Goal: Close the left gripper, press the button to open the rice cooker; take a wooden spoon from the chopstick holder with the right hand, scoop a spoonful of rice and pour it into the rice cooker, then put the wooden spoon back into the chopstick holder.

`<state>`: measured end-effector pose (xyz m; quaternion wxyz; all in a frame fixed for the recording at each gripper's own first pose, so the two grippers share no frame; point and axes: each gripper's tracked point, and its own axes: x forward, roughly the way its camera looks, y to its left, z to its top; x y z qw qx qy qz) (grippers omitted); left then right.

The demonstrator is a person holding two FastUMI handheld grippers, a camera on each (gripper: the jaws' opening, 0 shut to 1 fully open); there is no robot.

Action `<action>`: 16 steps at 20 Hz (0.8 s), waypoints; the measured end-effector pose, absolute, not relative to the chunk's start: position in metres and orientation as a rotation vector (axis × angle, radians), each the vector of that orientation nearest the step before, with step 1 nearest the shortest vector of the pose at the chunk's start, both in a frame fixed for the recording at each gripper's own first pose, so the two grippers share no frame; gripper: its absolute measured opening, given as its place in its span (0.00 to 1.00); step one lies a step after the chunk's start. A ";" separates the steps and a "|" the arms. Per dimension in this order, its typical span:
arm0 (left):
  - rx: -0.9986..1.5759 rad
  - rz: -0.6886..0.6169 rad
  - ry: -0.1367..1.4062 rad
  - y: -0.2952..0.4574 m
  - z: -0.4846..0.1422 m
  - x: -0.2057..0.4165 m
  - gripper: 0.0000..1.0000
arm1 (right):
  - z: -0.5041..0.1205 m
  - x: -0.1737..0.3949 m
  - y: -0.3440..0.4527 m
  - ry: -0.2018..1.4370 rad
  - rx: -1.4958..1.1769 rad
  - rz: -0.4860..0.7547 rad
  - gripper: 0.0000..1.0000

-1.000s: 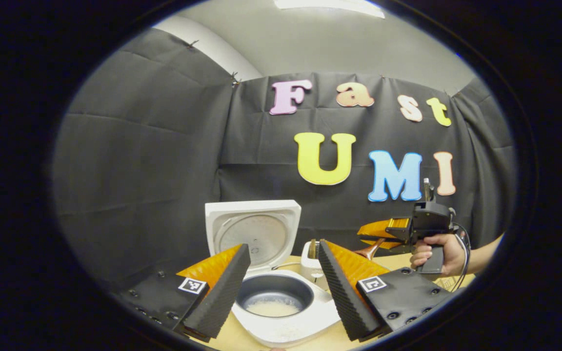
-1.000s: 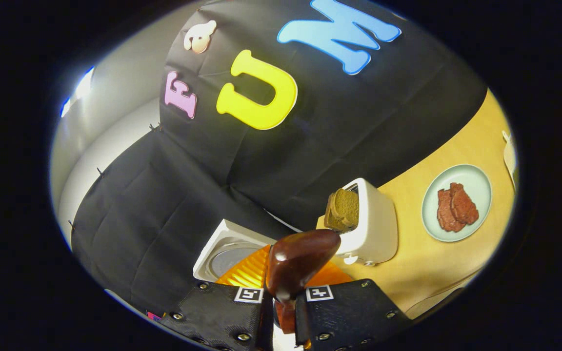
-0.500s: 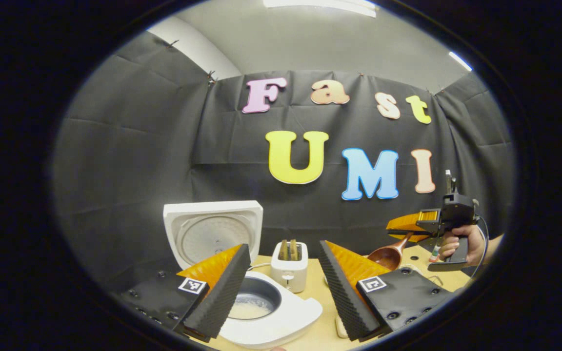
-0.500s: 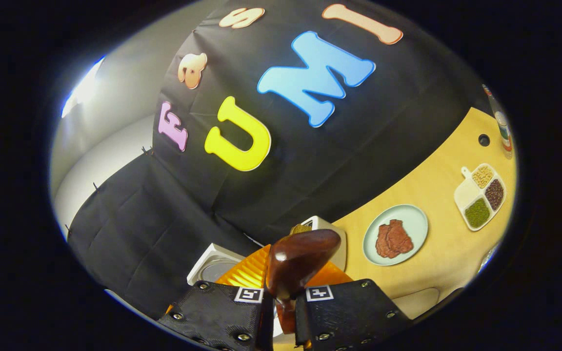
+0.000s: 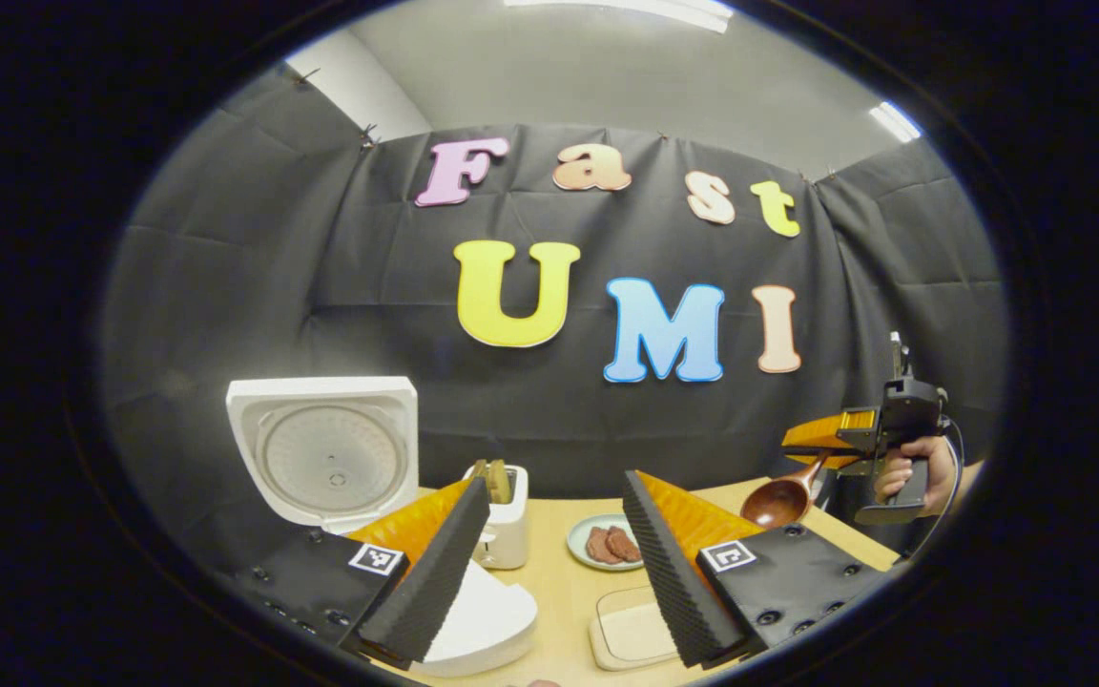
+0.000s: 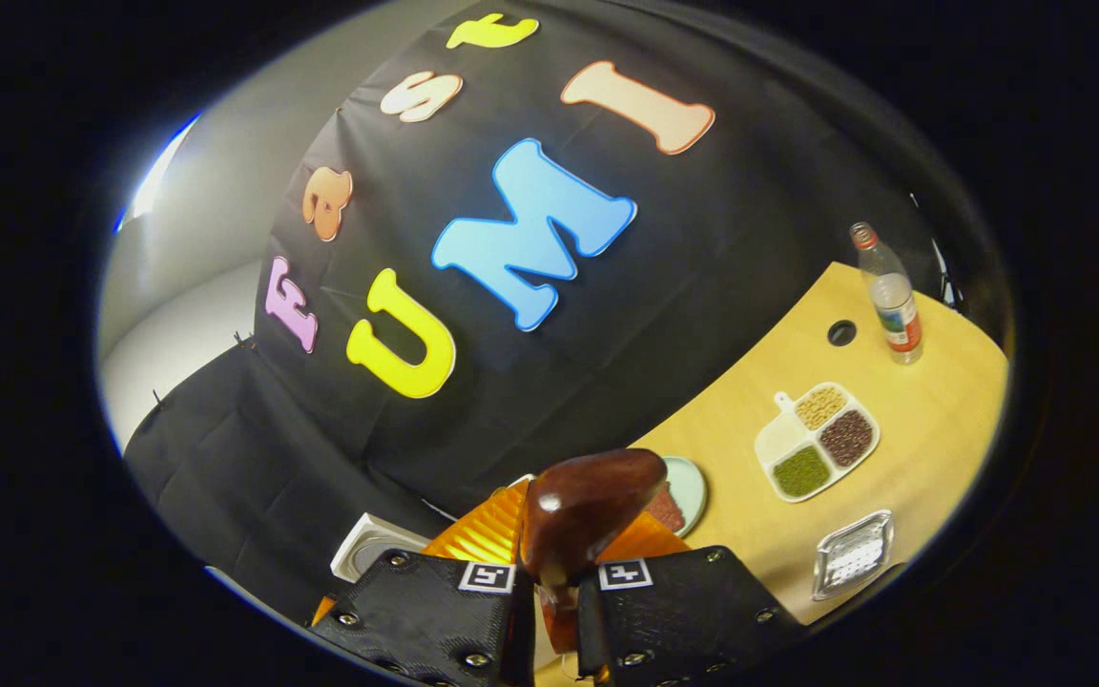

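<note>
Wooden spoon [image 6: 580, 520]: its dark brown bowl rises from between the two fingers of the right gripper [image 6: 554, 596], which are clamped tight on its handle. In the left gripper view the same spoon [image 5: 778, 500] hangs bowl-down and to the left from the right gripper [image 5: 821, 441], held above the far right end of the table by a hand [image 5: 912, 469].

The rice cooker [image 5: 340, 458] stands at the left with its white lid raised upright, its base partly hidden behind the left gripper [image 5: 554, 563], whose fingers stand wide apart and hold nothing. Just right of the cooker is a white toaster [image 5: 504, 520] with bread in its slots, then a pale plate of red meat [image 5: 607, 544].

On the wooden table [image 6: 941, 429] farther right lie a four-part tray of grains [image 6: 817, 441], a plastic bottle [image 6: 885, 294] and a small clear dish [image 6: 853, 553].
</note>
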<state>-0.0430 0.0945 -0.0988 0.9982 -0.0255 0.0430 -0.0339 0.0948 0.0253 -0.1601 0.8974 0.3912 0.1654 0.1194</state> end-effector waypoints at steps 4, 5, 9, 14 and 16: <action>-0.045 -0.094 0.086 0.076 -0.094 -0.039 0.98 | -0.176 0.087 -0.034 0.329 0.837 0.139 0.17; -0.044 -0.099 0.087 0.071 -0.093 -0.038 0.97 | -0.182 0.086 -0.047 0.329 0.843 0.111 0.17; -0.026 -0.109 0.091 0.058 -0.089 -0.036 0.96 | -0.213 0.080 -0.089 0.344 0.818 -0.002 0.12; -0.012 -0.106 0.104 0.049 -0.089 -0.038 0.96 | -0.262 0.073 -0.123 0.404 0.742 -0.155 0.12; -0.009 -0.102 0.110 0.047 -0.090 -0.039 0.97 | -0.280 0.073 -0.123 0.431 0.723 -0.181 0.17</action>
